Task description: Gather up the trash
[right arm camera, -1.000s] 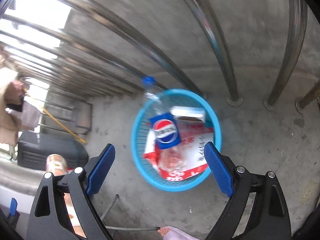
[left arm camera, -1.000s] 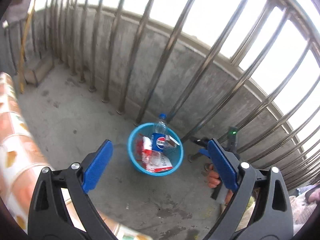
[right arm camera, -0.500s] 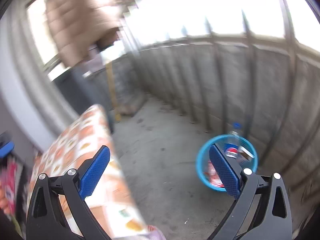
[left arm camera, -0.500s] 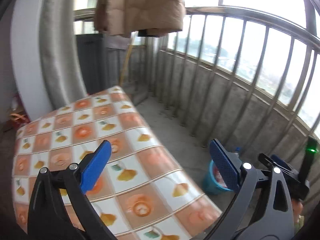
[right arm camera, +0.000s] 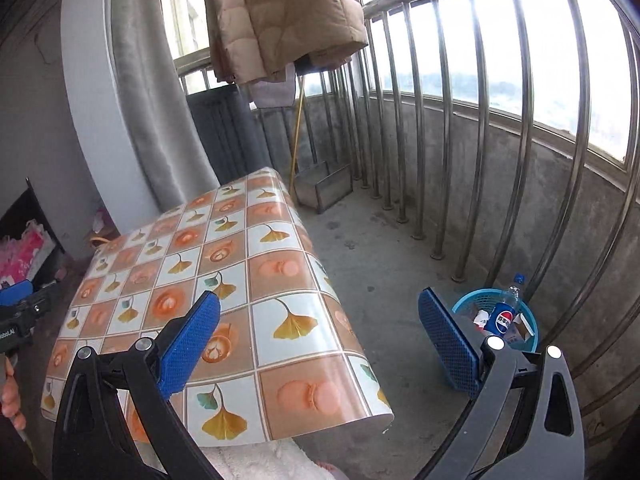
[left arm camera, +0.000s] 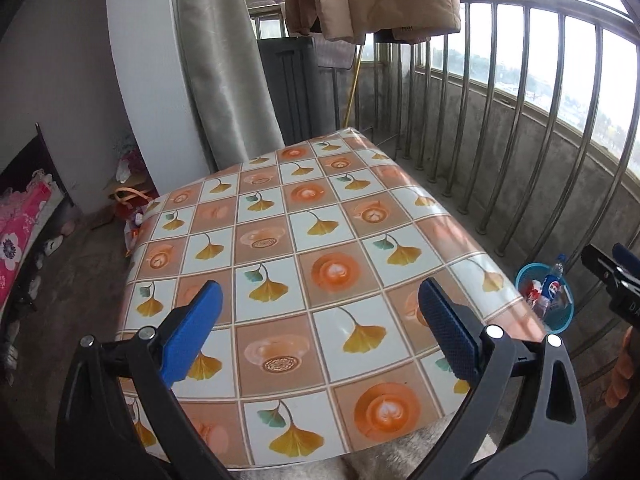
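Note:
A blue plastic basket point(right arm camera: 464, 303) stands on the concrete floor by the railing. It holds a Pepsi bottle point(right arm camera: 503, 318), a red-and-white wrapper and a small carton. In the left wrist view the basket point(left arm camera: 565, 320) and the bottle point(left arm camera: 554, 285) sit small at the right, beyond the table corner. My left gripper point(left arm camera: 318, 320) hangs open over the near part of the table point(left arm camera: 304, 240) with nothing between its blue pads. My right gripper point(right arm camera: 320, 320) is open too, over the table's right edge, left of and well above the basket.
The table wears a checked cloth point(right arm camera: 224, 280) with leaf and cup prints. A steel railing point(right arm camera: 484, 120) on a low concrete wall runs along the right. A tan coat point(right arm camera: 280, 16) hangs at the back over a grey cabinet point(left arm camera: 292, 88). A metal dustpan point(right arm camera: 324, 188) stands on the floor.
Both views have swung up and away from the basket on the floor to the table. The basket now lies far off at the right. Both grippers have stayed open and hold nothing.

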{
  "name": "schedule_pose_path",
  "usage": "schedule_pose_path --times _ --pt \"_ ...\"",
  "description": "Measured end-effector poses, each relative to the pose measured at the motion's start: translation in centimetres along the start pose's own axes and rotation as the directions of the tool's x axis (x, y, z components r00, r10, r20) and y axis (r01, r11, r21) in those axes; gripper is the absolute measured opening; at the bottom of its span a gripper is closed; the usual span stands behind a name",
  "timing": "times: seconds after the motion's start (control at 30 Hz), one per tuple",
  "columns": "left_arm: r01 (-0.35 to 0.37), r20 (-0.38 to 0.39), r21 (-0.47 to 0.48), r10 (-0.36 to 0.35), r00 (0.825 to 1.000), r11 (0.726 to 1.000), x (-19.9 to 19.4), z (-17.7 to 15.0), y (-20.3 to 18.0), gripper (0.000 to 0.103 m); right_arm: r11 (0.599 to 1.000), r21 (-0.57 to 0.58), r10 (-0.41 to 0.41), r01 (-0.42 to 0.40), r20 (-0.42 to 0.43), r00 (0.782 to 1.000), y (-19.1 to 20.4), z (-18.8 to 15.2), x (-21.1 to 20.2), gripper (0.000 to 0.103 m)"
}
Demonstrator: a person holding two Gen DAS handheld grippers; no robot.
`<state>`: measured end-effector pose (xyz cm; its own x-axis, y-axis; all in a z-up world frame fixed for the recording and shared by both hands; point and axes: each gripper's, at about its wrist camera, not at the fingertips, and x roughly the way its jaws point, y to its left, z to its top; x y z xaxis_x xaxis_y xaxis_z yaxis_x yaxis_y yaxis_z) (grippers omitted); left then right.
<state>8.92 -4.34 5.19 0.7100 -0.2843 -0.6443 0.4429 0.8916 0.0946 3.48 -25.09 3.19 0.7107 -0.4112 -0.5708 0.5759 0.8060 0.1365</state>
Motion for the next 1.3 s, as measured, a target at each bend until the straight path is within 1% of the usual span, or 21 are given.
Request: schedule_pose_path --times 0.1,0.17,0.23,0.27,0.33,0.4,0.47,0.53,0.6,0.67,0.8,0.97,1.07,1.3 --pt "0.008 -0.035 0.013 -0.008 0.999 1.0 0.8 -0.9 -0.2 0.094 0.998 -0.032 -0.063 0.063 -0.008 0.998 0.8 -0.6 0.2 0.097" --pt "0.041 -0.051 0.009 -0.04 0.998 0.999 1.5 -1.5 -0.6 0.094 0.993 -0.062 -0.103 0.102 -0.01 0.995 1.1 -0.8 0.5 0.097" --pt "0.04 -0.085 -0.002 -0.04 0.996 0.999 2.3 -2.0 -1.0 0.094 0.986 -0.094 -0.14 0.138 -0.019 0.99 1.5 -1.1 0.4 0.097" --pt "0.041 -0.091 -0.007 -0.042 0.995 0.999 2.6 -2.3 -1.2 0.094 0.983 -0.107 -0.153 0.149 -0.029 0.988 1.5 -1.2 0.4 0.097" --pt "0.022 -0.114 -0.022 -0.025 0.993 0.999 3.2 -3.1 -1.6 0.094 0.976 -0.143 -0.175 0.165 -0.054 0.983 1.6 -1.6 0.5 0.097" --pt "0.024 -0.129 -0.04 -0.029 0.991 0.999 3.5 -4.0 -2.0 0.094 0.97 -0.171 -0.186 0.172 -0.069 0.98 1.8 -2.2 0.6 0.097" --pt "0.008 -0.148 -0.049 -0.015 0.989 0.999 3.7 -4.9 -2.3 0.094 0.969 -0.193 -0.18 0.158 -0.104 0.978 2.2 -3.2 0.8 0.097" --pt "-0.021 -0.165 -0.066 0.01 0.986 0.998 3.7 -5.7 -2.4 0.094 0.975 -0.193 -0.14 0.109 -0.157 0.978 2.4 -3.9 1.1 0.097" --pt "-0.038 -0.187 -0.101 0.019 0.982 0.994 3.7 -6.5 -2.2 0.094 0.978 -0.193 -0.113 0.076 -0.189 0.975 2.8 -4.8 1.1 0.097" --pt "-0.057 -0.204 -0.133 0.029 0.979 0.99 3.6 -7.3 -2.0 0.094 0.974 -0.217 -0.118 0.073 -0.202 0.972 3.4 -5.4 1.1 0.097" --pt "-0.102 -0.25 -0.173 0.056 0.967 0.98 3.6 -8.2 -1.3 0.094 0.966 -0.245 -0.141 0.085 -0.22 0.965 4.0 -6.2 0.9 0.097" --pt "-0.161 -0.281 -0.214 0.097 0.955 0.963 3.4 -8.5 -0.3 0.094 0.97 -0.221 -0.153 0.101 -0.235 0.96 3.6 -5.9 1.1 0.097" --pt "-0.184 -0.29 -0.214 0.118 0.95 0.959 3.2 -8.5 -0.2 0.094 0.972 -0.209 -0.157 0.109 -0.23 0.961 3.4 -5.7 1.0 0.097" --pt "-0.202 -0.279 -0.196 0.143 0.95 0.96 2.4 -8.1 -0.4 0.094 0.973 -0.202 -0.16 0.114 -0.228 0.96 3.3 -5.5 0.9 0.097"
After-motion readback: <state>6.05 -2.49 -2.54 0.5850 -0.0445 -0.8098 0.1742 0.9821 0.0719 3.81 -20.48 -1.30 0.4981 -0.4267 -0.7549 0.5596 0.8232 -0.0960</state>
